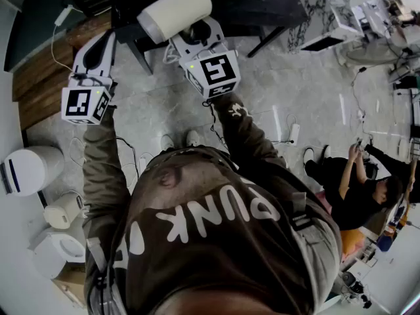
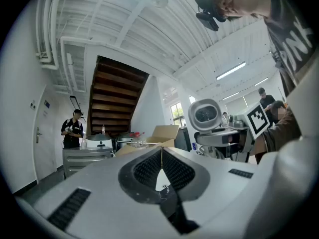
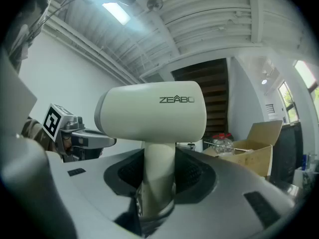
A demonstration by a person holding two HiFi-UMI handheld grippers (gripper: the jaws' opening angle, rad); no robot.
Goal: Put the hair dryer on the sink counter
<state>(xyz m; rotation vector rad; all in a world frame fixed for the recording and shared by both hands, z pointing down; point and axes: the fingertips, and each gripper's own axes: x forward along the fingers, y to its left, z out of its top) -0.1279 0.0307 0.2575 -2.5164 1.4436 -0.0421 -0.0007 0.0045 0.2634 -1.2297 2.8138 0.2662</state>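
Observation:
A cream-white hair dryer (image 1: 174, 13) is held up in the air. My right gripper (image 1: 194, 37) is shut on its handle (image 3: 158, 176). The barrel (image 3: 152, 114) lies crosswise above the jaws, with its maker's name facing the camera. The left gripper view catches the dryer's round end (image 2: 206, 114) off to the right. My left gripper (image 1: 100, 50) is raised beside it at the left, shut with nothing between its jaws, which meet along one seam (image 2: 161, 159). The two grippers are apart. I cannot make out a sink counter.
Far below lies a grey stone floor (image 1: 308, 90) with dark table legs (image 1: 266, 41). White appliances (image 1: 29, 169) stand at the left, and a person (image 1: 357, 192) sits at the right. A dark staircase (image 2: 112, 101), an open cardboard box (image 3: 256, 143) and a standing person (image 2: 73, 128) lie ahead.

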